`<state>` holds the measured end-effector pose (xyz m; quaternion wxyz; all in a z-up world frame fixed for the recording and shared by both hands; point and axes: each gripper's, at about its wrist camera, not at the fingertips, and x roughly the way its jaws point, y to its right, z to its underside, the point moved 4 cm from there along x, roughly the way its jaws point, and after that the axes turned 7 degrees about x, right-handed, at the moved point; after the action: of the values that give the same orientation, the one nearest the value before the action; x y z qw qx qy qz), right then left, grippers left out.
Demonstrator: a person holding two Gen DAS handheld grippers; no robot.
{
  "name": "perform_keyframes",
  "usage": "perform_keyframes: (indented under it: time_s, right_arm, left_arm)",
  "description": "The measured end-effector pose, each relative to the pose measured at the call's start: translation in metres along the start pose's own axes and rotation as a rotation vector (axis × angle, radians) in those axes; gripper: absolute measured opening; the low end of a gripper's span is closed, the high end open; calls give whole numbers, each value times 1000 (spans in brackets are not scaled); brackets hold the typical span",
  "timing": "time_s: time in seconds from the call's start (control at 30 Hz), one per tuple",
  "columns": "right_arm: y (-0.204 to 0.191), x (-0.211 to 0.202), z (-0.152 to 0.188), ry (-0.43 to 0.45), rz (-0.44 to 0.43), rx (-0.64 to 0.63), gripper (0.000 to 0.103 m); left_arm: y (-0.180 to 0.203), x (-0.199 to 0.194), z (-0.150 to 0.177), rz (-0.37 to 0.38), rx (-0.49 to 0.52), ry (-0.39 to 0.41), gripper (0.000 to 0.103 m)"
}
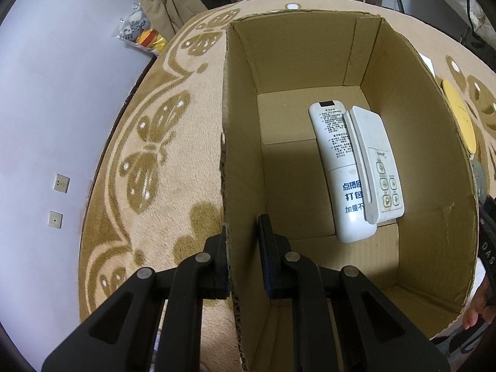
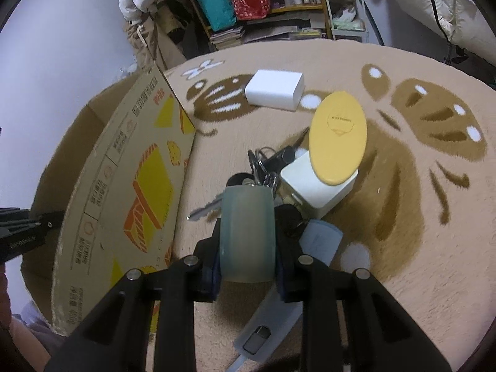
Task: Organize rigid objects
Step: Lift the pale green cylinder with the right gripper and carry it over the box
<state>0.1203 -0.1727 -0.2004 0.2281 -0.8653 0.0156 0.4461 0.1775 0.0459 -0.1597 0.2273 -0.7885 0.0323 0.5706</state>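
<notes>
Inside box (image 1: 310, 62), white remote (image 1: 339, 167) reads "打包"; left fingers (image 1: 221, 248) straddle wall, right fingers (image 2: 288, 217) clamp keys fob (image 2: 246, 232).

The left gripper (image 1: 242, 235) straddles the cardboard box wall (image 1: 229, 161), one finger outside and one inside, the jaws only partly closed. The right gripper (image 2: 246, 238) is clamped on a pale translucent keychain fob (image 2: 247, 232), both pads pressed against its sides.
</notes>
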Motion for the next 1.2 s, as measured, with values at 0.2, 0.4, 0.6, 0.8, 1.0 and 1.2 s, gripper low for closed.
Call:
perform_keyframes:
  time_s: [0.2,0.4,0.6,0.8,1.0,1.2]
  right_arm:
    - [-13,-12,-14,56,-20,-22,29]
    - [-27,-19,-31,86,-42,-35,29]
    - [-48,-35,-51,126,-74,-79,29]
    - [-72,-50,-72,164,-104,-124,29]
    - [-95,-63,-84,195,-152,-140,29]
    - [-116,-68,-92,211,-191,-156,29]
  left_arm:
    - [1,0,0,1,-1,0,15]
    - [1,0,0,1,-1,0,15]
    - [2,0,-1,2,-1,-1,15]
    - [3,-1,-1,1,1,-1,15]
    - [3,-1,-1,1,2,-1,15]
    - [2,-1,-1,4,0,-1,15]
